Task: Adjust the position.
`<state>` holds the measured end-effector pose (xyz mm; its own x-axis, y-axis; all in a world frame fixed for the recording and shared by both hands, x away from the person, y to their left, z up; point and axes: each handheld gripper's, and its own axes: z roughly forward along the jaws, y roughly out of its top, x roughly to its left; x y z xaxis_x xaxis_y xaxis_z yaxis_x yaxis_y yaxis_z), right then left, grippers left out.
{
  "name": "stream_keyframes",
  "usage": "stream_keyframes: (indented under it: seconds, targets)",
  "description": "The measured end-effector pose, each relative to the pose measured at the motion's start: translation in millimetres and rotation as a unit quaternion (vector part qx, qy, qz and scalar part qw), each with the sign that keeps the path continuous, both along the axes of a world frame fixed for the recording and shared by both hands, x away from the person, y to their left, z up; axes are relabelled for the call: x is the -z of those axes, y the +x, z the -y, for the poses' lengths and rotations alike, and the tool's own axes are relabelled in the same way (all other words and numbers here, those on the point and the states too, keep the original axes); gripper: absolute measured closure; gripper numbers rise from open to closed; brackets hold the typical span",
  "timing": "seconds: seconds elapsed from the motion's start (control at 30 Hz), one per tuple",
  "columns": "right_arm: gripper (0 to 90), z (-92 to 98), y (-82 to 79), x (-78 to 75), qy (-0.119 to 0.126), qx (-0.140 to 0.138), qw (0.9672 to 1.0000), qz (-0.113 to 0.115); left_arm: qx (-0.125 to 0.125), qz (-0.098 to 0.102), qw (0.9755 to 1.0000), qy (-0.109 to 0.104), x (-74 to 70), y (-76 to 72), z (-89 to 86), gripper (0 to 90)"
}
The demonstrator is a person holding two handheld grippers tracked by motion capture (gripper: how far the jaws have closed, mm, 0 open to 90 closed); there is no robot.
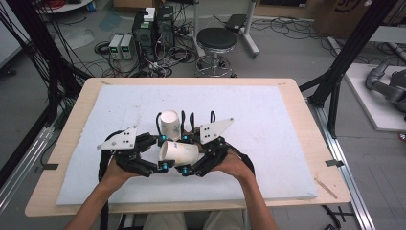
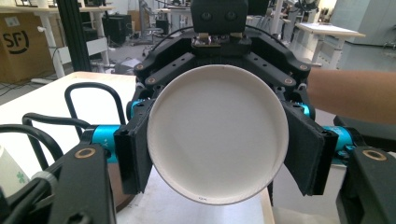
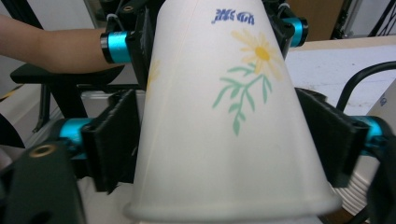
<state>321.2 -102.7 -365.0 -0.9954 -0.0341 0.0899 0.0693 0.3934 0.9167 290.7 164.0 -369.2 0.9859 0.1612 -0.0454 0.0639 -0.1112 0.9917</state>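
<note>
Okay, the paper cup lay on its side in the air, low over the white mat, caught between both grippers. Its long axis ran straight from the left gripper to the right gripper, so across the table as the high view showed it.

The narrow closed base pointed at the left gripper. In the left gripper view that round base faced the camera head-on, with the left pads pinching it from either side, jaws drawn in tight. The wide rolled mouth pointed at the right gripper. In the right gripper view the flower-printed wall flared toward the camera, and the right pads sat against it on both sides near the mouth end, set wider apart than the left pair. It looked like contact, though I couldn't tell how firm it was.

The two grippers faced each other nose to nose, each on its own end of the cup, so neither hand was the nearer one.

A second cup stood upright on the mat just behind the held one, apart from it.

Judgement: whatever comes next, whether a pull-apart or a hand-over, would have to run along that gripper-to-gripper axis. The cup tapers toward the left, so the left grip would slip off more easily.
</note>
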Motion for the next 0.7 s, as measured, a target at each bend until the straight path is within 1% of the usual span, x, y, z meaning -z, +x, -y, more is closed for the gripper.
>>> stream_keyframes:
  seconds: [0.2, 0.33, 0.7]
  targets:
    - [25.4, 1.2, 0.6, 1.8, 0.003, 0.002, 1.0000, -0.002, 0.002, -0.002, 1.0000, 0.000, 0.5, 0.1, 0.1, 33.7]
    - [27.2, 2.1, 0.8, 1.4, 0.004, 0.000, 1.0000, 0.001, 0.005, -0.002, 1.0000, 0.000, 0.4, 0.3, -0.5, 34.1]
    - [29.3, 2.6, 0.5, 1.5, 0.002, -0.003, 1.0000, 0.000, 0.010, -0.004, 0.9999, 0.002, 1.3, 0.9, -1.0, 34.5]
